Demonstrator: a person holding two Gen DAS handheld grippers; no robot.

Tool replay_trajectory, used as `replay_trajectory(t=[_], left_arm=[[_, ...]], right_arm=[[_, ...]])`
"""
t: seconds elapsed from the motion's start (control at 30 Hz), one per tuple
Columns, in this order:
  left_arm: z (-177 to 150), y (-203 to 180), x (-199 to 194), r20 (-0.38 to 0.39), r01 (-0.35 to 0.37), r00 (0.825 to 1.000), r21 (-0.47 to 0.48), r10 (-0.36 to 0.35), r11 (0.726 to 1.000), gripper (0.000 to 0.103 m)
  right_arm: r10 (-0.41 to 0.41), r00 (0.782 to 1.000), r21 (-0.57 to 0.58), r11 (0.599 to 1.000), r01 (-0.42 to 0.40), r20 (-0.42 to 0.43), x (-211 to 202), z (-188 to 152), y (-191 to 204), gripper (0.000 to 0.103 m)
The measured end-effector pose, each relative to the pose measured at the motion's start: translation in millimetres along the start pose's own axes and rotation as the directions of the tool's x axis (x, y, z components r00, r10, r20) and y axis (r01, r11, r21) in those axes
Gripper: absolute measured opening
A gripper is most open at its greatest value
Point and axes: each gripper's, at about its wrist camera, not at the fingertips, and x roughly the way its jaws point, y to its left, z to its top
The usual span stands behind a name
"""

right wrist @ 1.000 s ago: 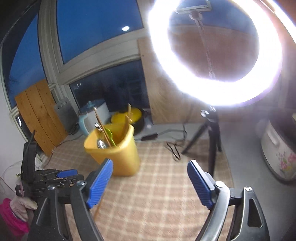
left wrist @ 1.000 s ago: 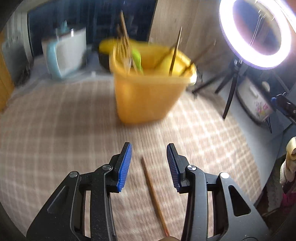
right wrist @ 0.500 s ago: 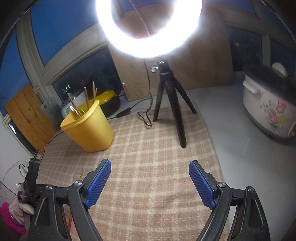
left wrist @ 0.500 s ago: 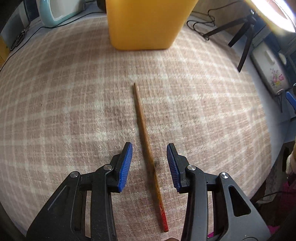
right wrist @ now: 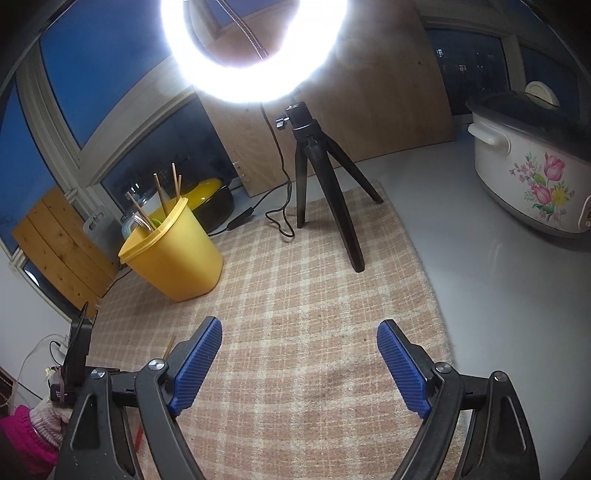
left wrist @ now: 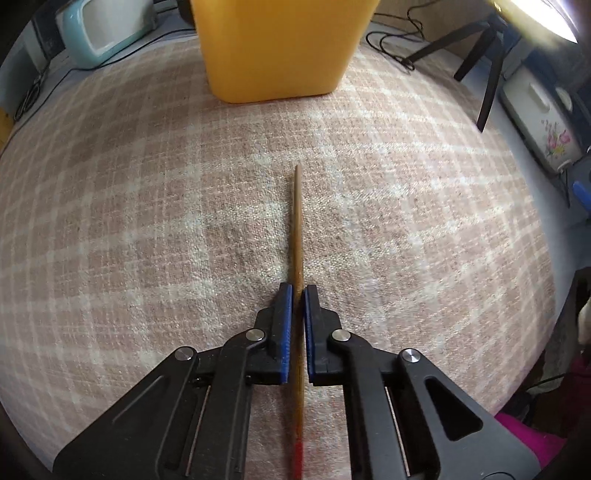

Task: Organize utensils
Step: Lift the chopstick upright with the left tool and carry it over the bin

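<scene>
A wooden chopstick (left wrist: 296, 221) with a red end lies on the checked mat (left wrist: 147, 221), pointing at the yellow utensil bin (left wrist: 273, 48). My left gripper (left wrist: 297, 291) is shut on the chopstick near its middle, low on the mat. In the right wrist view the yellow bin (right wrist: 173, 254) holds several chopsticks and a fork. My right gripper (right wrist: 299, 350) is open and empty above the mat; the chopstick's tip (right wrist: 170, 345) shows beside its left finger.
A ring light on a black tripod (right wrist: 317, 177) stands at the mat's far edge. A flowered white cooker (right wrist: 532, 177) sits at the right. A pale blue appliance (left wrist: 107, 29) and a cable lie behind the bin.
My left gripper moved forward along the chopstick and shut on it. My right gripper tilted lower over the mat and stayed open.
</scene>
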Motion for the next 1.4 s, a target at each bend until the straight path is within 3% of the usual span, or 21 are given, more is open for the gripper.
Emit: replay_trajectory(t=[0.3,0.47,0.57,0.7,0.93,1.23,1.4], left_arm=[[-0.2,-2.8,-40.9,0.118,0.048,0.992,-0.033,-0.044,0.998,0.004],[5.7,-9.8,-72.2,0.221,0.088,0.972,-0.039,-0.078,0.995,0.004],[16.1,-12.4,-89.5,0.290,0.121,0.951,-0.038,-0.105,0.992,0.004],[31.8,-13.8,-114.4,0.375,0.108,0.923,-0.024,-0.091,0.994,0.004],[62.9,-5.8,-146.7,0.516,0.139,0.850,-0.032,-0.103,0.990,0.004],[105.3,-0.3,-164.4,0.627,0.167,0.773,-0.048,-0.100,0.985,0.004],[133.8,5.7,-166.6,0.657,0.176,0.749,-0.065,-0.091,0.982,0.004]], right_arm=[[0.001,1.000,0.032,0.999,0.000,-0.006,2.6,2.4,-6.8,0.088],[0.008,1.000,0.028,1.000,-0.008,-0.025,6.5,0.8,-6.9,0.088],[0.009,0.999,0.021,1.000,-0.009,-0.032,6.8,-2.2,-5.9,0.088],[0.007,0.999,0.029,1.000,-0.006,-0.046,7.7,-6.2,-6.9,0.087],[-0.008,0.998,0.033,0.999,0.010,-0.067,8.1,-9.8,-8.9,0.087],[-0.022,0.996,0.037,0.999,0.026,-0.084,11.4,-15.0,-5.3,0.087],[-0.028,0.995,0.031,0.999,0.031,-0.093,13.7,-17.0,-0.6,0.086]])
